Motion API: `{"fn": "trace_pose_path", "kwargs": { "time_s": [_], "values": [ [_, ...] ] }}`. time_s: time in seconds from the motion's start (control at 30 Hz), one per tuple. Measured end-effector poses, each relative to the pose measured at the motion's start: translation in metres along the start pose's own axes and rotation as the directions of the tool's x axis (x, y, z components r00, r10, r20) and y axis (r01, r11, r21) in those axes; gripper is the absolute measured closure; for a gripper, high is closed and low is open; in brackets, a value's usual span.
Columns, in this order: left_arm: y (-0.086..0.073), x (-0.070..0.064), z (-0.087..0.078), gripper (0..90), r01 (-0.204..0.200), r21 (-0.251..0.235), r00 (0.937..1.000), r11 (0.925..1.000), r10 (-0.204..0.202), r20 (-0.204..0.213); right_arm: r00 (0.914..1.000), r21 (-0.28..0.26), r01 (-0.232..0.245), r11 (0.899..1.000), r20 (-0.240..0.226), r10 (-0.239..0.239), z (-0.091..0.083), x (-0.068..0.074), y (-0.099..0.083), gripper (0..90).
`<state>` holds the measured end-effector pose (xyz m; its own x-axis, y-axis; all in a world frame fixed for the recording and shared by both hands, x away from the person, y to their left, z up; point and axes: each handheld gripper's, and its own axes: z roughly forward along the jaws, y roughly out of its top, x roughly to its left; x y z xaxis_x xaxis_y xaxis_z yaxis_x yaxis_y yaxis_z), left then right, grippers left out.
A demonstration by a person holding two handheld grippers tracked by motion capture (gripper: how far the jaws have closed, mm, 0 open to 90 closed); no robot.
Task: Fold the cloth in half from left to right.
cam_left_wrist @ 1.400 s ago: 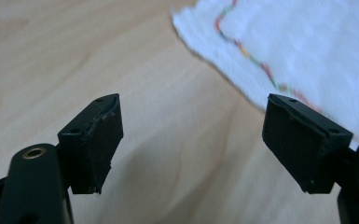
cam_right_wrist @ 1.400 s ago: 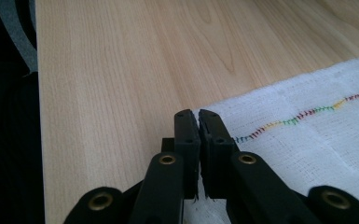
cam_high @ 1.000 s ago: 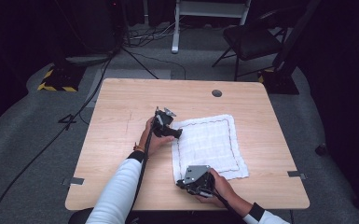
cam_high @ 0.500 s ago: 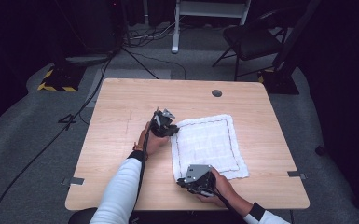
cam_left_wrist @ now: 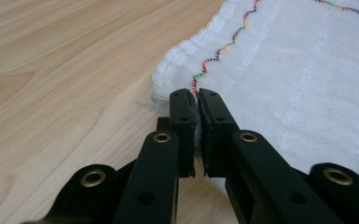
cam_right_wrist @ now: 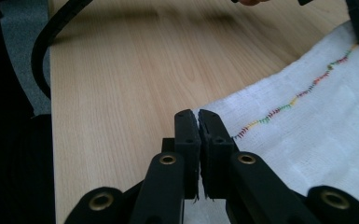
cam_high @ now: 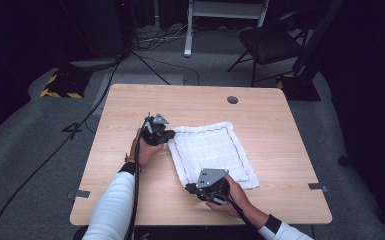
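Both claws are pinching the white cloth (cam_high: 212, 152) spread flat on the wooden table (cam_high: 130, 195). Left gripper (cam_left_wrist: 195, 100) grips its far-left corner (jaws pressed tight); right gripper (cam_right_wrist: 198, 119) clamps the near-left corner.

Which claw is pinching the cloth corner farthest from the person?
The left claw. It pinches the white cloth's far left corner, while the right claw pinches the near left corner, close to the table's front edge.

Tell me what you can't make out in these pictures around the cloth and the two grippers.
- Left gripper view: the white cloth's pinched corner, covered by the left gripper.
- Right gripper view: the cloth edge behind the right gripper.
- High view: both grippers' jaws, too small.
- Cloth's underside: hidden against the table.
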<state>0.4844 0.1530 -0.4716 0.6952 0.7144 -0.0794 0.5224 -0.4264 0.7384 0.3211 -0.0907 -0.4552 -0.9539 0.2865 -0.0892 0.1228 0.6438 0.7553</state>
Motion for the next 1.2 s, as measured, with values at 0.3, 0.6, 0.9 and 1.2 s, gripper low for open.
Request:
{"fn": "trace_pose_path", "kwargs": {
  "time_s": [0.3, 0.6, 0.9, 1.2],
  "values": [
    [-0.011, 0.013, -0.035, 84.9, 0.018, -0.049, 0.9988, 0.9986, -0.02, -0.045, 0.9991, -0.034, 0.041, 0.999, 0.017, -0.04, 0.002, 0.001, 0.019, 87.0],
    [0.005, 0.004, -0.029, 84.9, -0.009, -0.057, 0.9985, 0.9984, 0.006, -0.055, 0.9973, -0.063, 0.012, 0.998, 0.072, -0.008, -0.018, -0.01, 0.014, 87.0],
    [0.039, -0.012, -0.006, 84.9, -0.024, -0.071, 0.9986, 0.9972, 0.021, -0.049, 0.9867, -0.086, -0.048, 0.995, 0.151, 0.06, -0.05, -0.033, -0.01, 87.2],
    [0.069, -0.033, 0.023, 84.9, -0.056, -0.084, 0.9979, 0.9949, 0.053, -0.038, 0.9651, -0.095, -0.105, 0.99, 0.231, 0.124, -0.083, -0.047, -0.037, 87.3]
  ]
}}
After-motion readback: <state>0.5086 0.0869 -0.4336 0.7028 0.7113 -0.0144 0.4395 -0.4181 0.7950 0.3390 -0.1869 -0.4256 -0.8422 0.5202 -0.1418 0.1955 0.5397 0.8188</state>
